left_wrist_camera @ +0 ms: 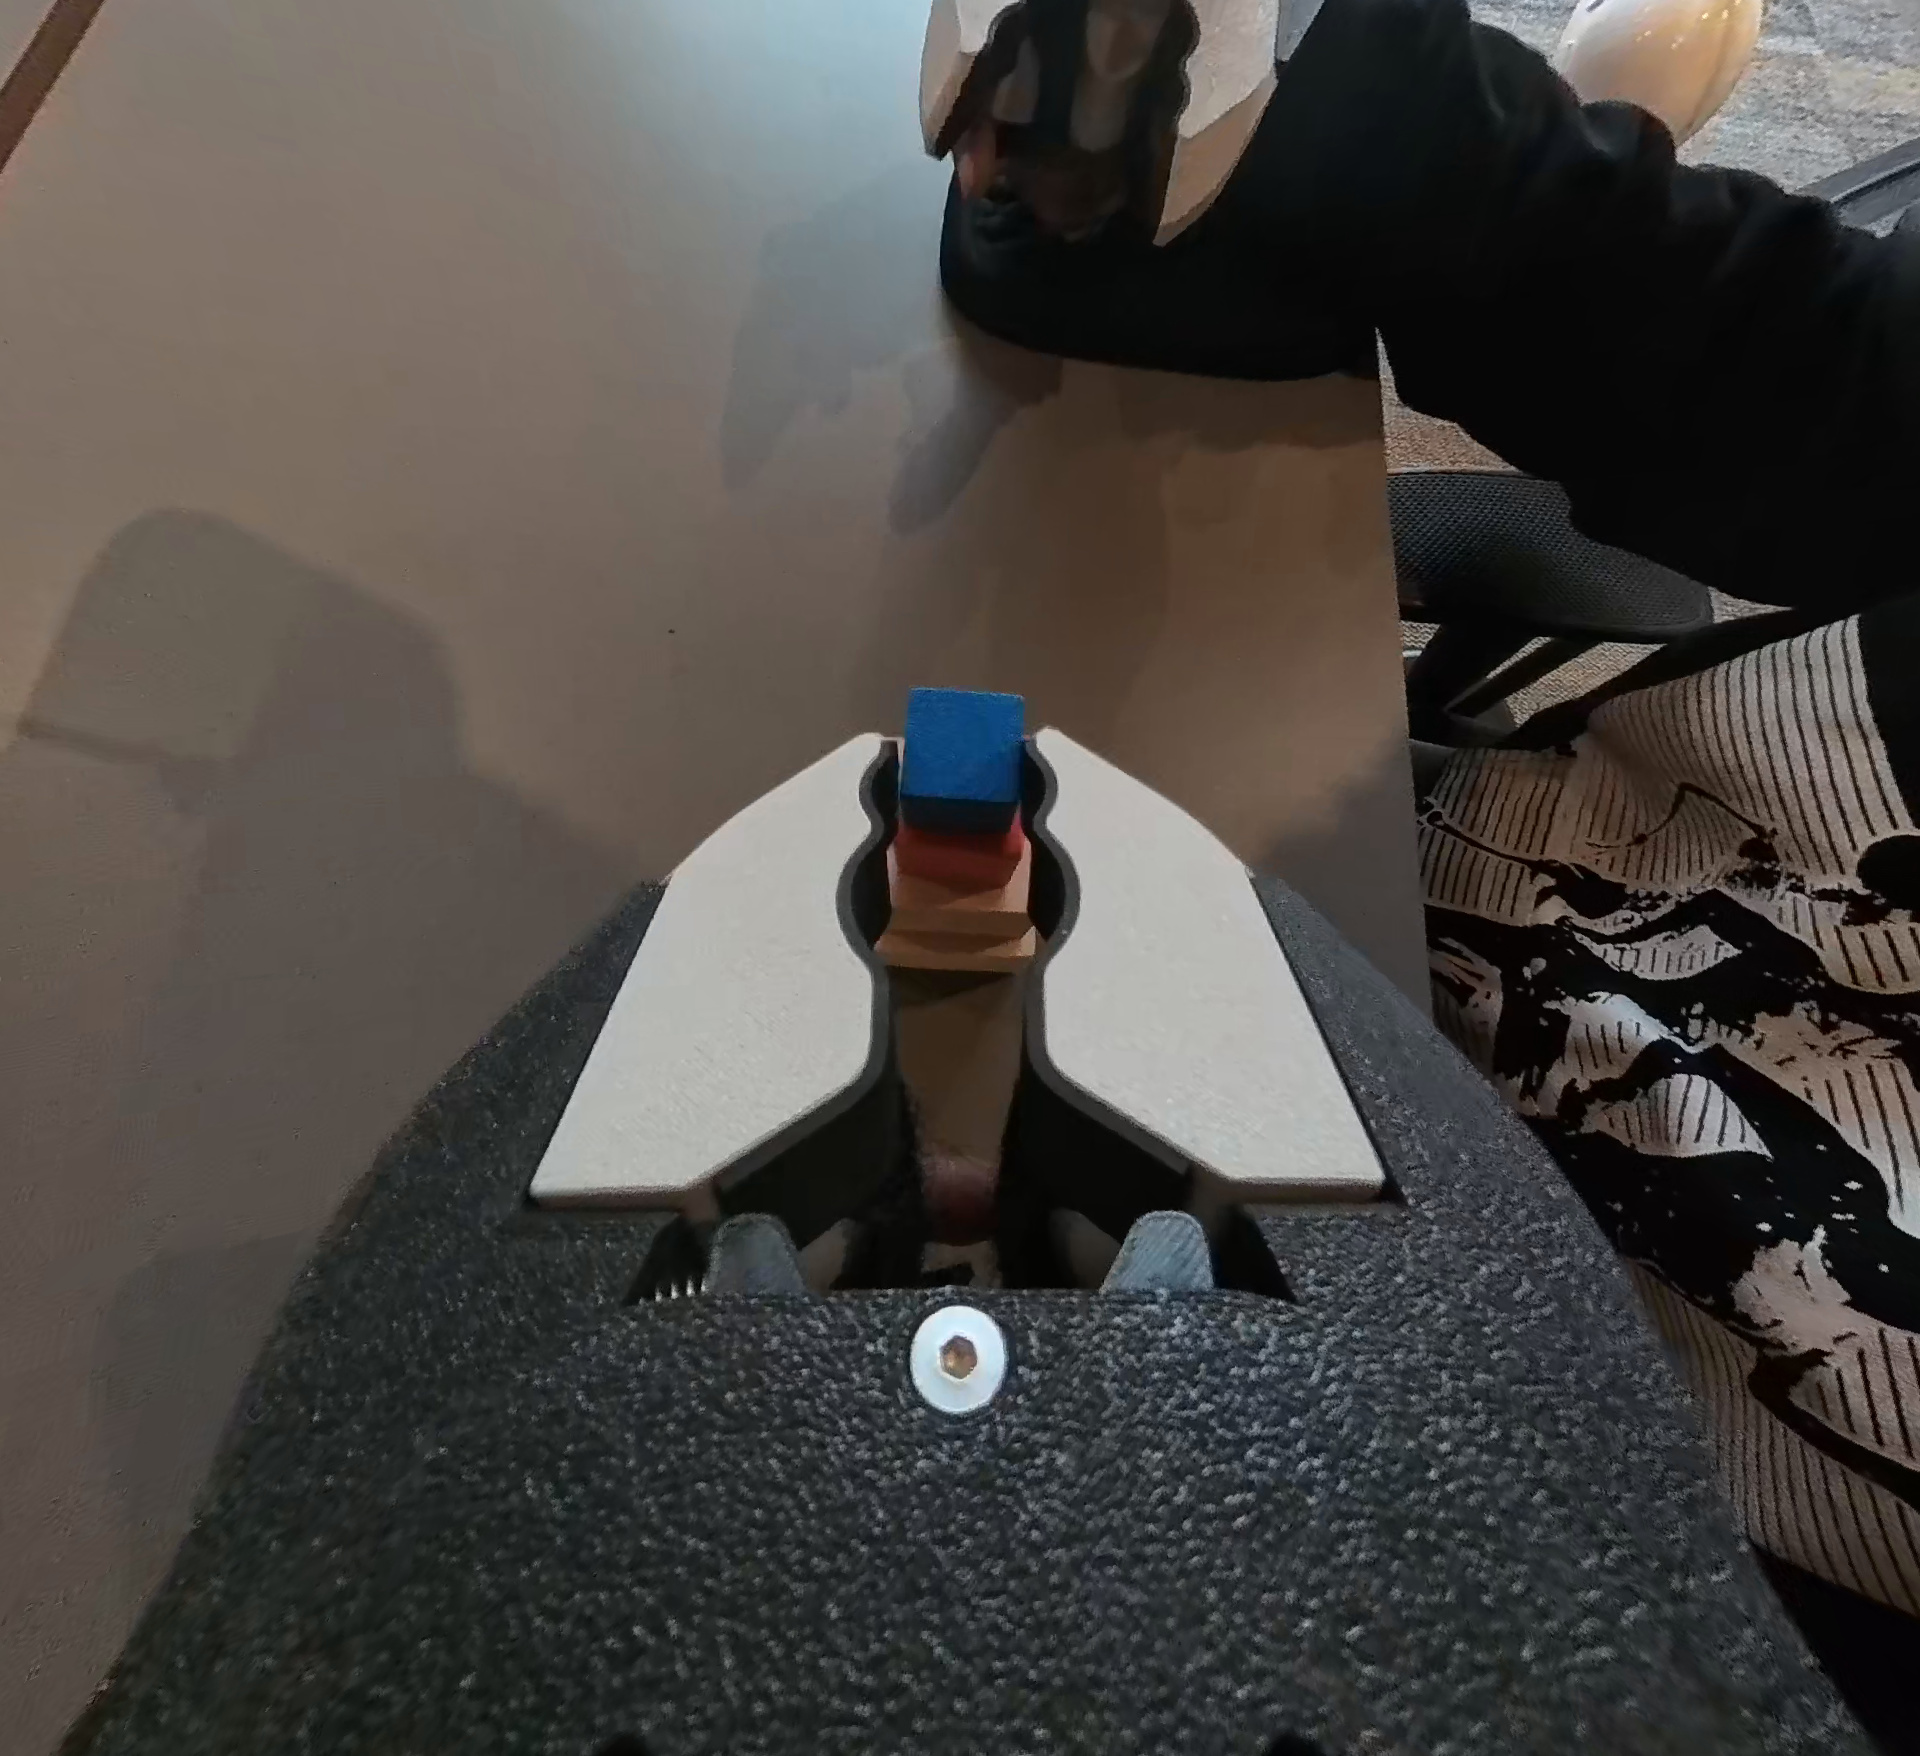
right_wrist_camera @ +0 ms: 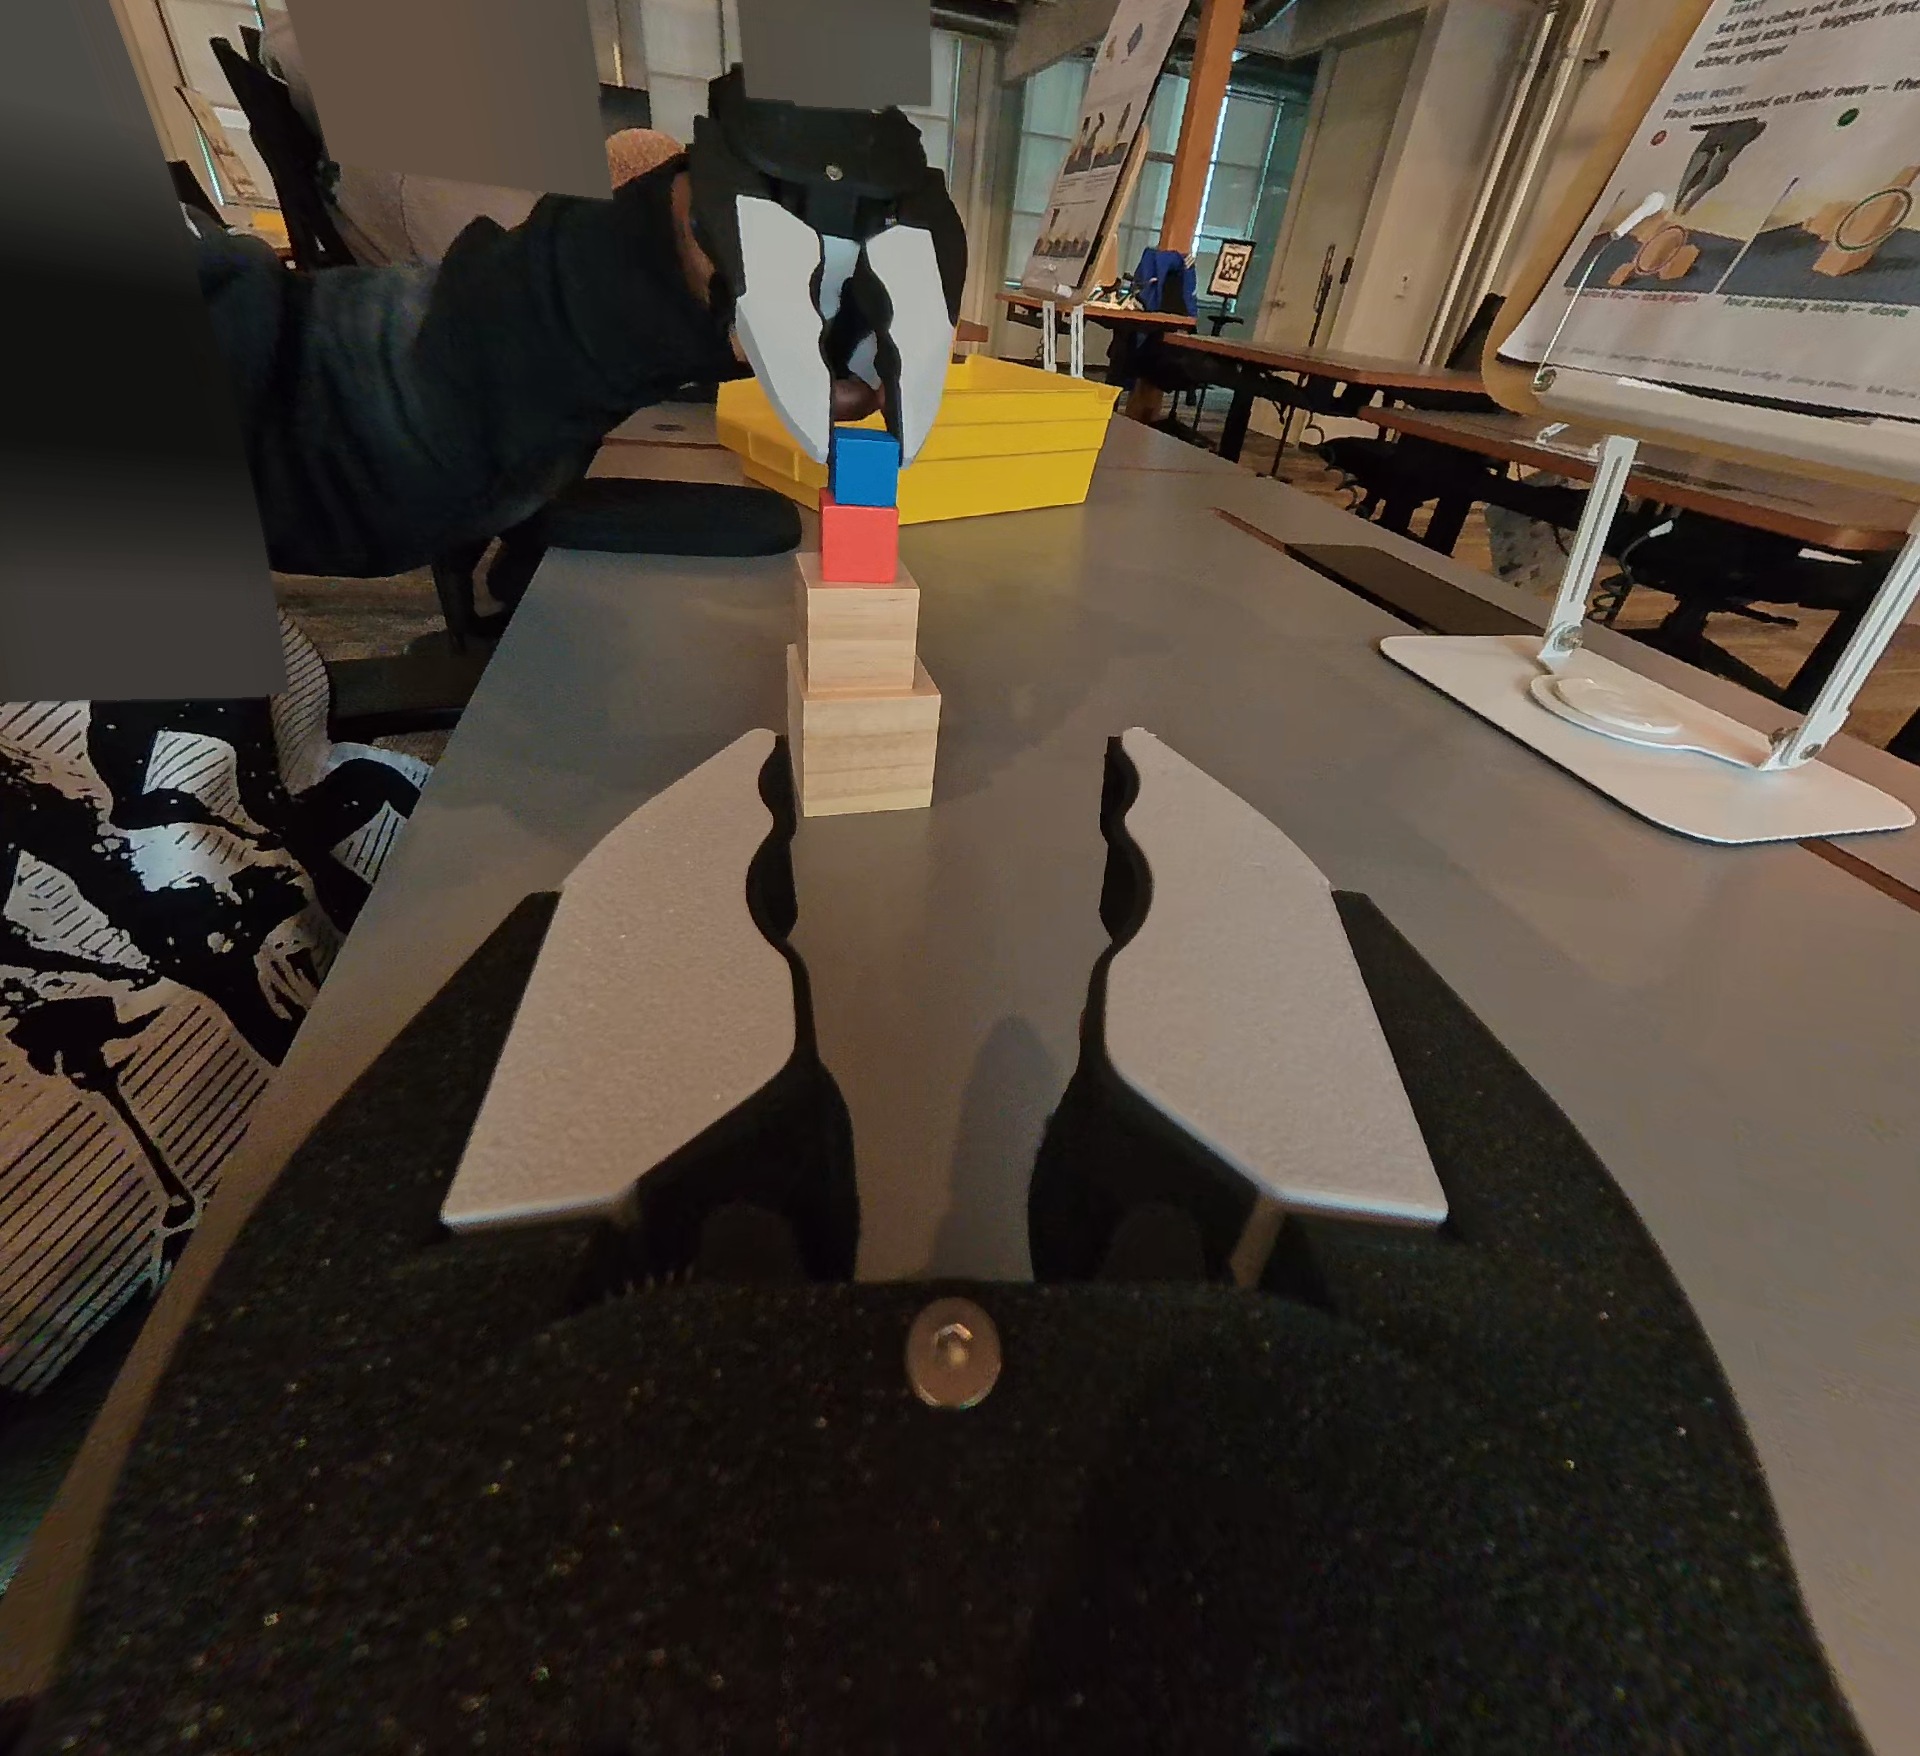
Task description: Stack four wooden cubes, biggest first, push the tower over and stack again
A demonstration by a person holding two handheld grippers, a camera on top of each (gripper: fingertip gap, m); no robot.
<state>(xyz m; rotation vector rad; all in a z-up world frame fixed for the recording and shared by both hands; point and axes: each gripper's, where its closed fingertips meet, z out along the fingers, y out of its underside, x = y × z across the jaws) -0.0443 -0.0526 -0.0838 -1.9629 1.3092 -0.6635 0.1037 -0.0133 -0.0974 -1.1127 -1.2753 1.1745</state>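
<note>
Nearest the lens in the right wrist view, the right gripper [right_wrist_camera: 945, 771] rests low over the grey table [right_wrist_camera: 1247, 875] with its pale fingers spread wide and nothing between them. Just beyond its left fingertip stands the tower. At the base is the large natural-wood cube [right_wrist_camera: 865, 738], on it a smaller natural-wood cube [right_wrist_camera: 860, 626] set slightly off-centre, then the red cube [right_wrist_camera: 859, 540], and the blue cube [right_wrist_camera: 864, 468] on top.

Above the tower, the left gripper [right_wrist_camera: 868, 439] points straight down, its fingertips clenched on the sides of the blue cube, which sits on the red one. A black-sleeved arm [right_wrist_camera: 468, 376] carries it.

Seen from the left wrist view, the blue cube [left_wrist_camera: 964, 756] fills the gap between the left gripper's [left_wrist_camera: 961, 761] tips, the red cube [left_wrist_camera: 961, 849] and wood cubes stepping out below.

Behind the tower lies a yellow tray [right_wrist_camera: 1018, 439]. Right of the tower, well apart, a white stand [right_wrist_camera: 1662, 740] holds a printed instruction sheet [right_wrist_camera: 1766, 148].
</note>
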